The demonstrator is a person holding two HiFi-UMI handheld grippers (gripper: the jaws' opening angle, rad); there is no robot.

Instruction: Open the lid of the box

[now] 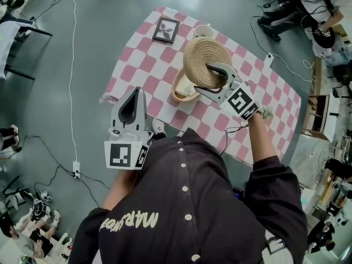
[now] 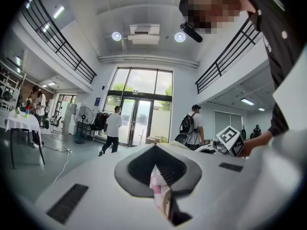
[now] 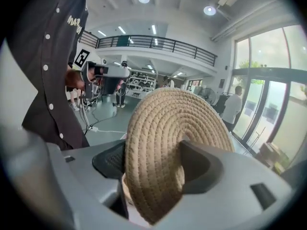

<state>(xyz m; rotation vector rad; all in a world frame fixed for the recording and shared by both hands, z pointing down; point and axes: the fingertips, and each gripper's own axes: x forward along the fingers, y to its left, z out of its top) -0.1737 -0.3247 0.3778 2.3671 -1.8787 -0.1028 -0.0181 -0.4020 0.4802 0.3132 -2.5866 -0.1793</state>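
Note:
My right gripper (image 1: pixel 202 77) is shut on a round woven straw lid (image 1: pixel 203 56), one jaw on each face of it. The lid stands tilted on edge, lifted clear above the oval woven box (image 1: pixel 183 94) on the checkered table. In the right gripper view the lid (image 3: pixel 168 138) fills the space between the jaws of the right gripper (image 3: pixel 153 164). My left gripper (image 1: pixel 137 91) is held close to the body, off the table's near edge, jaws together and holding nothing. In its own view the left gripper (image 2: pixel 154 146) points out into the room.
The table carries a pink-and-white checkered cloth (image 1: pixel 146 65), with a small framed picture (image 1: pixel 166 29) and a white cup (image 1: pixel 203 32) at its far side. A white cable and power strip (image 1: pixel 76 168) lie on the grey floor to the left. People stand in the hall.

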